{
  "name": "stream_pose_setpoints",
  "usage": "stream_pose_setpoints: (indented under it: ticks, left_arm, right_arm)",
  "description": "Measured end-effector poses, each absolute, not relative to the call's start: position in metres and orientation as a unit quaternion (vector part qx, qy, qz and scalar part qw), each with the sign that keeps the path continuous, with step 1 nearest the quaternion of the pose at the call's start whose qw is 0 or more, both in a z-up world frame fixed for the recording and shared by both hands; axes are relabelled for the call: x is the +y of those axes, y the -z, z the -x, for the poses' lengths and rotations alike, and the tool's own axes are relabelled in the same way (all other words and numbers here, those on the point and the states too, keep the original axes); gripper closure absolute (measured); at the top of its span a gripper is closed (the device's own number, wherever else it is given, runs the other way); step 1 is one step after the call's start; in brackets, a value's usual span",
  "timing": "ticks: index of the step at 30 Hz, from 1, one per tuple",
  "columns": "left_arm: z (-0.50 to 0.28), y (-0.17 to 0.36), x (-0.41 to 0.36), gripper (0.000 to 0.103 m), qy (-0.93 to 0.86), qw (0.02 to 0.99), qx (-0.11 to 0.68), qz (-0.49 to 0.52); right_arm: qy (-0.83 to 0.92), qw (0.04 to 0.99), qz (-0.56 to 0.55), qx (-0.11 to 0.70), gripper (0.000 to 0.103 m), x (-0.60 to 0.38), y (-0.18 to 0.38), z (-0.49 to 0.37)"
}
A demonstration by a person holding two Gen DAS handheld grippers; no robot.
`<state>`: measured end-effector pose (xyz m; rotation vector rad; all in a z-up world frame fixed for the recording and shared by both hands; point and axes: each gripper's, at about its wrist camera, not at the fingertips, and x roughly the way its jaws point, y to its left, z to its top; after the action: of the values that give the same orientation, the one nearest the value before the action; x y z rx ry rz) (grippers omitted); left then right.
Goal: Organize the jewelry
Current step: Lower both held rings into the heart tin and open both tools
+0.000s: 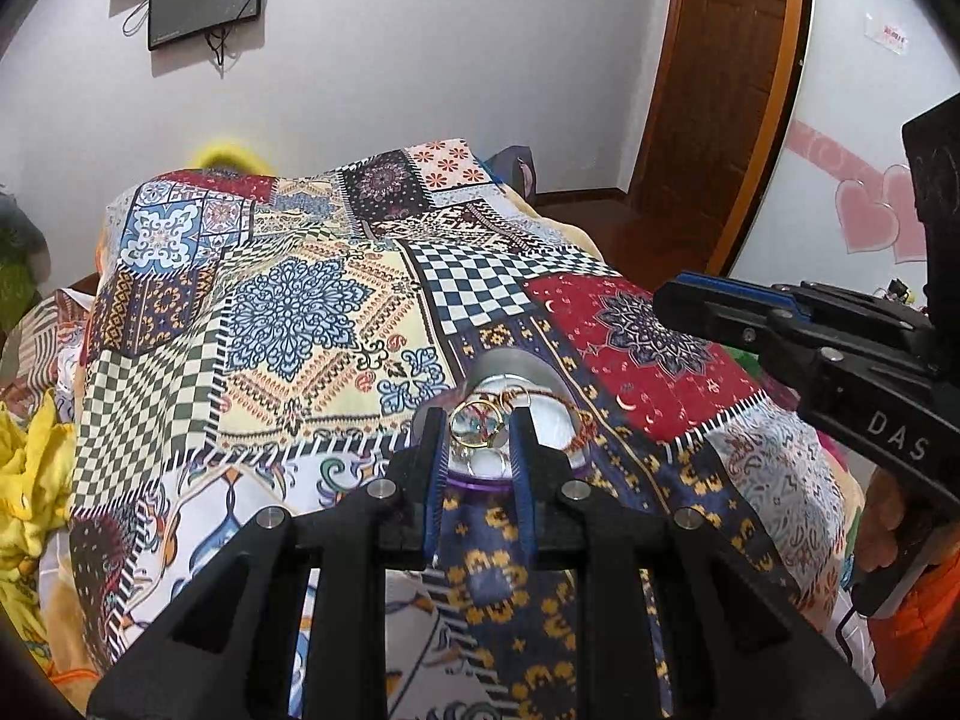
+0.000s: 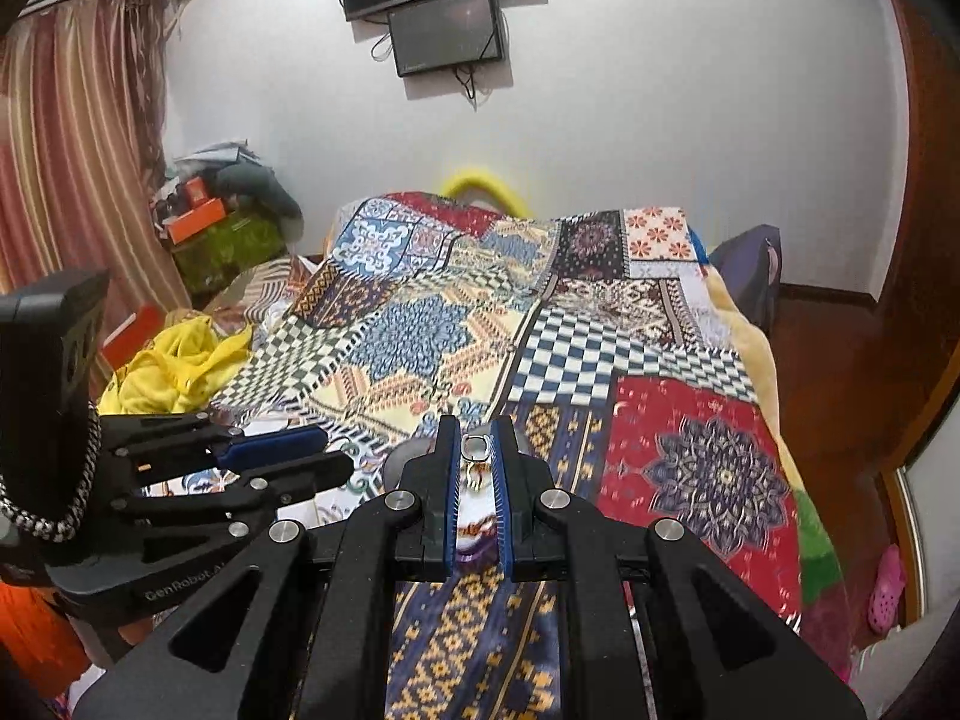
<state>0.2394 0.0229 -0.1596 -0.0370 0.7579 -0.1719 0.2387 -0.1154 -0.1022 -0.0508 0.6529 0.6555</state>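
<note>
Right claw (image 2: 477, 462) pinches a small ring (image 2: 475, 450) just above the dish (image 1: 540, 414) on the bed (image 1: 288, 312), likely for a drop. Left claw (image 1: 480, 450) is part-open, empty, straddling the dish's near rim to steady it.

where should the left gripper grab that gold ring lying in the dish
Take the gold ring across its thin band, coming straight down from above. It lies flat in the small purple-rimmed dish, tangled among a red cord bracelet and clear rings, so a side approach would likely hit the dish wall. The left gripper already stands open astride it; one finger inside the hoop, one outside, seems best.
</note>
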Motion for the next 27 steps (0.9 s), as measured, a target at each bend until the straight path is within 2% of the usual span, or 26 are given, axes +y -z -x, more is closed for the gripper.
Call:
stream_pose_setpoints:
  ticks: [6, 21, 22, 24, 27]
  left_arm:
    - [-0.254, 0.170, 0.023, 0.084, 0.087, 0.920, 0.380, 0.025]
    - [-0.275, 0.199, 0.021, 0.084, 0.096, 0.901, 0.422, 0.036]
    - [-0.274, 0.197, 0.022, 0.084, 0.095, 0.901, 0.421, 0.037]
    - [-0.272, 0.193, 0.024, 0.084, 0.093, 0.904, 0.416, 0.041]
    - [-0.265, 0.180, 0.030, 0.083, 0.086, 0.909, 0.404, 0.051]
  right_arm:
    - [-0.322, 0.889, 0.025, 0.323, 0.094, -0.110, 0.109, -0.252]
    - [-0.356, 0.836, 0.008, 0.418, 0.094, -0.096, 0.151, -0.282]
    - [-0.358, 0.833, 0.004, 0.423, 0.093, -0.096, 0.151, -0.284]
    - [-0.356, 0.830, -0.002, 0.429, 0.086, -0.097, 0.150, -0.285]
    - [-0.353, 0.836, -0.006, 0.421, 0.082, -0.101, 0.142, -0.281]
